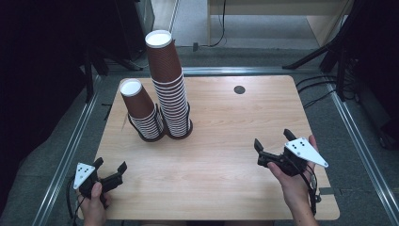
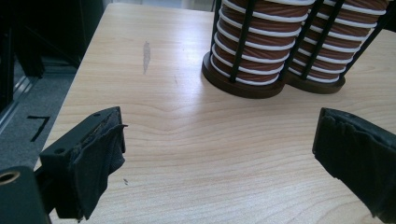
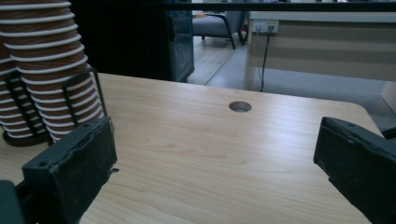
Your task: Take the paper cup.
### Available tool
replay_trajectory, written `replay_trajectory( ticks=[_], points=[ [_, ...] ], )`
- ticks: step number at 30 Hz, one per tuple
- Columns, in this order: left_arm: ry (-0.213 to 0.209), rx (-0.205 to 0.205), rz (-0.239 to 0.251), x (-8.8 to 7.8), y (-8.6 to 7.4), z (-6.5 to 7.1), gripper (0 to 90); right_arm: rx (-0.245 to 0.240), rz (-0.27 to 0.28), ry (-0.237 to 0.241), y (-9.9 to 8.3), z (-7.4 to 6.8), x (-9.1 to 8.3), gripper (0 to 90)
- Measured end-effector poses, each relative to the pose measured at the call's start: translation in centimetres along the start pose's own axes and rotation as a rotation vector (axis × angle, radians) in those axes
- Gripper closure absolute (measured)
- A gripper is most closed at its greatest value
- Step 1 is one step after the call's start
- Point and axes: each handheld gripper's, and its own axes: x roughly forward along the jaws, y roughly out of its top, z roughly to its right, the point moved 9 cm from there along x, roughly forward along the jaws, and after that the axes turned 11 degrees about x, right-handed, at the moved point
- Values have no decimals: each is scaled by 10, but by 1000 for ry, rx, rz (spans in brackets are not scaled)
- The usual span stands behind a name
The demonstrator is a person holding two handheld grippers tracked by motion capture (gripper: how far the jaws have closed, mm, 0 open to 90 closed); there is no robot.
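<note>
Two stacks of brown paper cups with white rims stand upside down in black wire holders at the table's back left: a tall stack [image 1: 170,94] and a shorter stack [image 1: 142,113] to its left. In the left gripper view their bases show as the shorter stack [image 2: 254,51] and the tall stack [image 2: 327,51]. My left gripper [image 1: 111,165] is held at the front left corner, open and empty [image 2: 219,140]. My right gripper [image 1: 273,138] hovers over the front right, open and empty [image 3: 215,149], with the tall stack [image 3: 51,70] off to its left.
The wooden table [image 1: 226,141] has a round cable hole [image 1: 239,89] near its back edge, also seen as the hole [image 3: 240,107]. Metal rails run along the floor on both sides. Dark stands and cables sit at the right.
</note>
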Motion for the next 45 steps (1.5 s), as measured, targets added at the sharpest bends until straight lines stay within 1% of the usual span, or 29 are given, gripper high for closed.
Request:
replay_trajectory(
  ticks=[3, 5, 6, 7, 8, 9, 11, 12, 13, 14, 15, 17, 18, 21, 24, 29, 31, 32, 35, 36, 38, 39, 40, 41, 42, 43, 45],
  points=[
    [1, 1, 6, 0, 1, 0, 24, -1, 7, 22, 6, -11, 5, 0],
    [2, -1, 10, 0, 1, -1, 24, -2, 22, 39, 14, -19, 9, 0],
    [0, -4, 13, 1, 2, -2, 24, 6, 26, 46, 18, -21, 11, 0],
    [0, -4, 13, 1, 2, -2, 24, 6, 26, 46, 18, -21, 11, 0],
    [5, -6, 12, 1, 2, -2, 24, 7, 31, 56, 21, -24, 12, 0],
    [24, -14, 8, 1, 1, -4, 24, -15, 51, 47, 28, -26, 15, 0],
    [32, -10, 6, 1, 1, -5, 24, -3, 70, 48, 35, -28, 18, 0],
    [41, 3, 4, 1, 1, -4, 24, -1, 79, 47, 38, -29, 19, 0],
    [41, 3, 4, 1, 1, -4, 24, -1, 79, 47, 38, -29, 19, 0],
    [46, 15, 5, 1, 1, -3, 24, -14, 87, 52, 44, -34, 20, 0],
    [46, 15, 5, 1, 1, -3, 24, -14, 87, 52, 44, -34, 20, 0],
    [45, 18, 5, 1, 1, -2, 24, -23, 89, 60, 51, -38, 21, 0],
    [45, 21, 7, 1, 2, -2, 24, -25, 89, 61, 52, -39, 22, 0],
    [43, 13, 13, 0, 2, -2, 24, -7, 74, 76, 54, -43, 26, 0],
    [41, 2, 20, 0, 3, -3, 24, -18, 67, 87, 52, -51, 31, 0],
    [40, 8, 15, 0, 3, -2, 24, -37, 48, 118, 47, -73, 42, 0],
    [34, 15, 15, 0, 3, -1, 24, -34, 50, 136, 47, -82, 45, 0],
    [32, 20, 13, 0, 2, -1, 24, -30, 48, 153, 47, -88, 46, 0],
    [26, 16, 17, -1, 2, -1, 25, -23, 50, 181, 47, -100, 52, 0],
    [26, 16, 17, -1, 2, -1, 24, -23, 50, 181, 47, -100, 52, 0],
    [18, 19, 14, -2, 2, 0, 24, -28, 37, 193, 45, -112, 59, 0],
    [18, 19, 14, -2, 2, 0, 25, -28, 37, 193, 45, -112, 59, 0],
    [14, 22, 11, -2, 2, 1, 25, -37, 33, 196, 45, -119, 61, 0],
    [14, 22, 11, -2, 2, 1, 25, -37, 33, 196, 45, -119, 61, 0],
    [10, 20, 11, -1, 2, 1, 25, -36, 31, 201, 46, -125, 63, 0],
    [10, 20, 11, -1, 2, 1, 25, -36, 31, 201, 46, -125, 63, 0],
    [4, 6, 9, -1, 1, -1, 25, -34, 36, 203, 48, -132, 67, 0]
  ],
)
